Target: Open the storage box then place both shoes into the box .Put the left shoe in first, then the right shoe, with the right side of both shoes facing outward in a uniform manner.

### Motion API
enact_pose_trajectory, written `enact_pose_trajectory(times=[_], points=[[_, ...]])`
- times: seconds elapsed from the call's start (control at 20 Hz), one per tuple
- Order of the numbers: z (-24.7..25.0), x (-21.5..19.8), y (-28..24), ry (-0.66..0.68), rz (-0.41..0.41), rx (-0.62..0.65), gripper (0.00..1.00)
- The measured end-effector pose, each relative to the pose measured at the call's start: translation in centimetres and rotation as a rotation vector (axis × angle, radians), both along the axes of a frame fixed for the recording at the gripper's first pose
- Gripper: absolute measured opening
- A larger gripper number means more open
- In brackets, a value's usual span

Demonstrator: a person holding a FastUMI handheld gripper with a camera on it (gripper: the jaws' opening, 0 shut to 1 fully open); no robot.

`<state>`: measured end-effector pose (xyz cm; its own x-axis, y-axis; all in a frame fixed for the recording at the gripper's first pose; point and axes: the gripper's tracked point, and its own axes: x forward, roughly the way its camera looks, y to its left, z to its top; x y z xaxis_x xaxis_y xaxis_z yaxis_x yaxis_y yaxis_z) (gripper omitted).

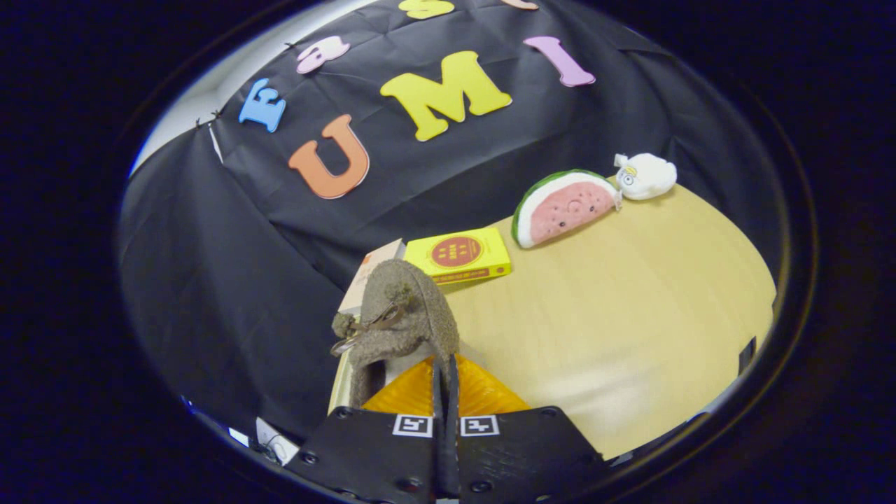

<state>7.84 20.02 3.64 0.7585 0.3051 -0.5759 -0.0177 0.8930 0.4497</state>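
A fuzzy brown shoe (402, 315) with small pompoms and a brown lace hangs just ahead of my fingers, above the near left corner of the wooden table (630, 315). My gripper (444, 371) is shut on the shoe's rim, with the fingers pressed together over its fuzzy edge. The opening of the shoe faces down and to the left. The whole scene is tilted.
A yellow book (462, 255) lies beyond the shoe, and a pale box or book (371, 276) sits partly behind it. Farther back, a watermelon-slice plush (563, 206) and a small white plush toy (645, 176) rest against the black cloth wall.
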Motion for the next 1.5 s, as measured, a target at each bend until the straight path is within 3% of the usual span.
enact_pose_trajectory(times=[0.3,0.6,0.95,1.0,1.05,1.25,1.5], points=[[-3.7,0.0,5.4,0.015,-0.037,-0.024,0.00],[-7.4,-0.7,6.4,0.037,-0.090,-0.075,0.00],[-9.0,-1.3,7.0,0.030,-0.067,-0.152,0.03],[-8.8,-1.3,7.1,0.021,-0.060,-0.160,0.13],[-8.2,-1.4,7.2,0.001,-0.050,-0.160,0.15],[-6.4,-1.5,7.4,-0.090,0.002,-0.203,0.55],[-3.1,-3.1,5.2,-0.279,0.048,-0.307,0.92]])
